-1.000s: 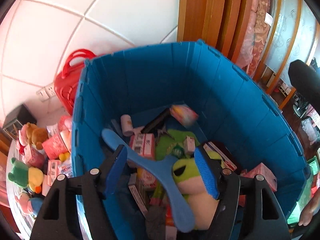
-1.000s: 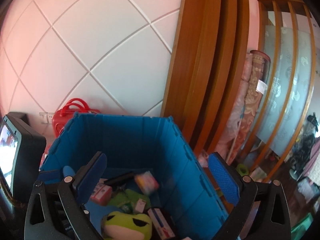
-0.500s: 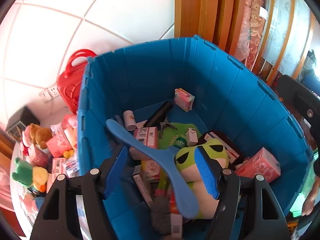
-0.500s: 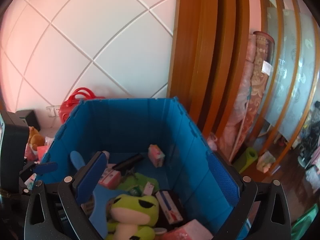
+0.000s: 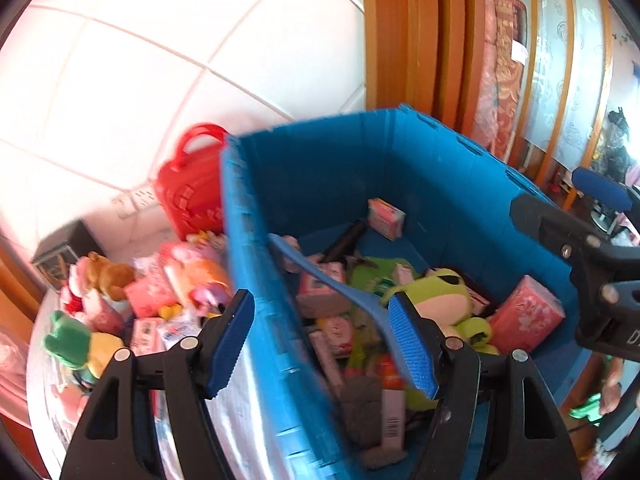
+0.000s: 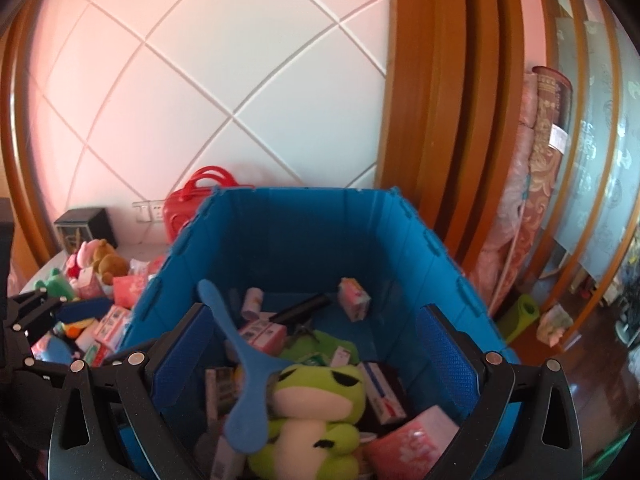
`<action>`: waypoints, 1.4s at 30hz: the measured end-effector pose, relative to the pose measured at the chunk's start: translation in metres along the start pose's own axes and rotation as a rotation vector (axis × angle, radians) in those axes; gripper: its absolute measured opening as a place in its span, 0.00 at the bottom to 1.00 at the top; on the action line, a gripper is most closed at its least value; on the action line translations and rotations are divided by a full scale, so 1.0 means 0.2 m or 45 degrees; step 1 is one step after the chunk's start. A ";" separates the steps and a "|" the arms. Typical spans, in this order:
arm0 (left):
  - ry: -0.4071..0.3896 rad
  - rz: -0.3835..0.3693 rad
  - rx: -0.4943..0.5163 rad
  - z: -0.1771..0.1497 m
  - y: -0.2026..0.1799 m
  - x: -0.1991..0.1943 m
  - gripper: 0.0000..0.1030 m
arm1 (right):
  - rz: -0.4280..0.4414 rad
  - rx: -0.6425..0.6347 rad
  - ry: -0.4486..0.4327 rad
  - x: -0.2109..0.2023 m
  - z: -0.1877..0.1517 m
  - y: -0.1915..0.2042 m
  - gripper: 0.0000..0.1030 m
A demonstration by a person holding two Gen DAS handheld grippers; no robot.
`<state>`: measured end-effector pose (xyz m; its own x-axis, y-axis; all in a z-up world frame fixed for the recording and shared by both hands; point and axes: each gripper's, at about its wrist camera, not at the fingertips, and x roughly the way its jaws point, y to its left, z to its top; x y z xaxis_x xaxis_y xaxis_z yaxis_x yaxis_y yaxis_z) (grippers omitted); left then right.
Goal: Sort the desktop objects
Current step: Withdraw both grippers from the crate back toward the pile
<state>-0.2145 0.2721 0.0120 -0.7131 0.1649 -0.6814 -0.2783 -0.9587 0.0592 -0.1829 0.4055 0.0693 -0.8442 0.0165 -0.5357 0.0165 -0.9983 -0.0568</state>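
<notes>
Tall blue plastic crate half full: soft green frog plush toy, flat blue plastic boomerang, small pink boxes. More toys wait on white table left of crate.

Left gripper spread, empty, straddling crate wall. Right gripper spread, empty, over crate.

Frog likely light, squishy: pinch belly. Boxes likely crush easily.

Crate walls high; lift clear of rim. Grippers close together.

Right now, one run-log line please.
left gripper: open, empty | right gripper: open, empty | blue bin: frog plush, blue boomerang, boxes inside | table pile: unsorted
</notes>
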 end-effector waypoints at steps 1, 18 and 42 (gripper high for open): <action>-0.020 0.015 0.001 -0.02 0.02 -0.02 0.67 | 0.011 -0.011 0.003 -0.01 -0.01 0.03 1.00; -0.013 0.169 -0.135 -0.49 0.81 -0.13 0.68 | 0.291 -0.159 0.031 -0.05 -0.06 0.85 1.00; 0.503 0.181 -0.436 -1.43 1.85 0.26 0.68 | 0.363 -0.296 0.586 0.60 -0.72 1.95 1.00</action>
<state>-0.1696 -0.1398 -0.2104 -0.4137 -0.0086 -0.9104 0.0763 -0.9968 -0.0253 -0.2001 0.0273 -0.1387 -0.4709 -0.1760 -0.8645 0.3696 -0.9291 -0.0121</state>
